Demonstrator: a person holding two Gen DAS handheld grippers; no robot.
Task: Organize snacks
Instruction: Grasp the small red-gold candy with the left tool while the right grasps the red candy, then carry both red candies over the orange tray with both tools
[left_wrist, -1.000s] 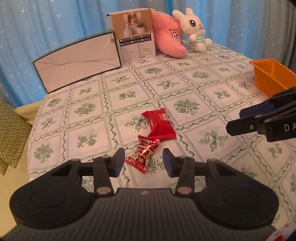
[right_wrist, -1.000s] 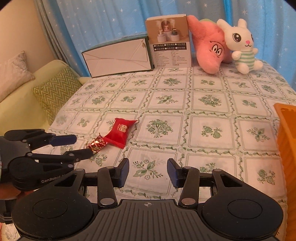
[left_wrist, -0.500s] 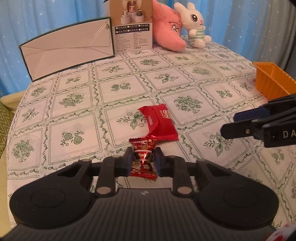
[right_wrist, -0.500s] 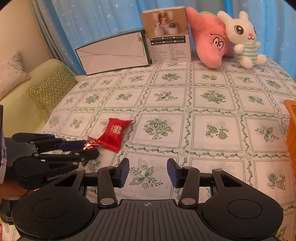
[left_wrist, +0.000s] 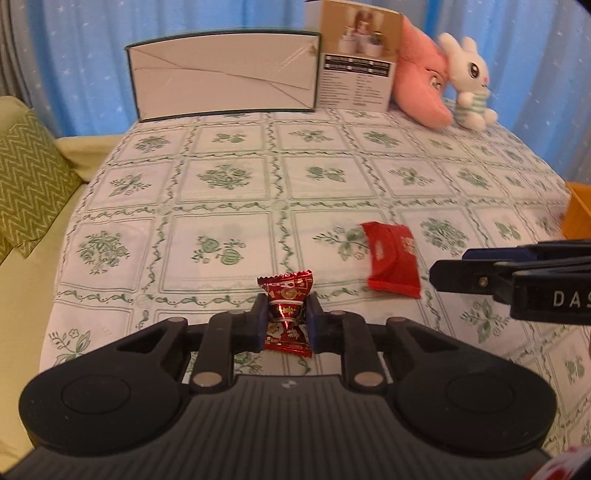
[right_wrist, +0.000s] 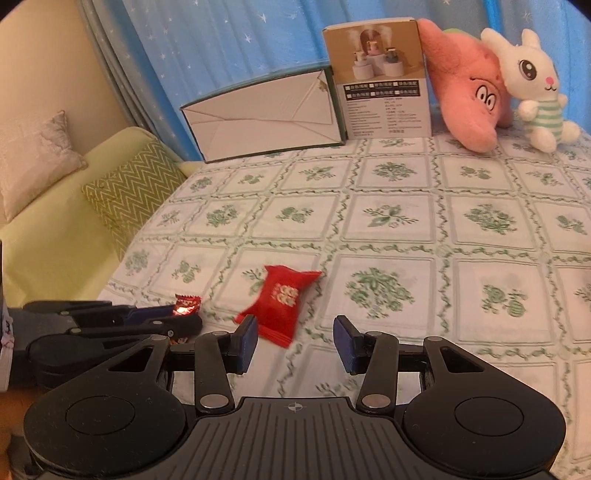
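My left gripper is shut on a small shiny red foil candy, held upright just above the patterned cloth. From the right wrist view the same candy peeks out of the left gripper at lower left. A larger plain red snack packet lies on the cloth to the right of the candy. My right gripper stands open over the near end of that red packet, with its left pad beside the packet's corner. The right gripper's fingers reach in from the right in the left wrist view.
An orange basket sits at the table's right edge. At the back stand a long white box, a printed carton, a pink plush and a white rabbit plush. A sofa with a zigzag cushion lies beyond the table's left edge.
My left gripper closed on the foil candy, lifted it off the cloth and swung left. My right gripper moved left, nearer to the red packet, jaws unchanged.
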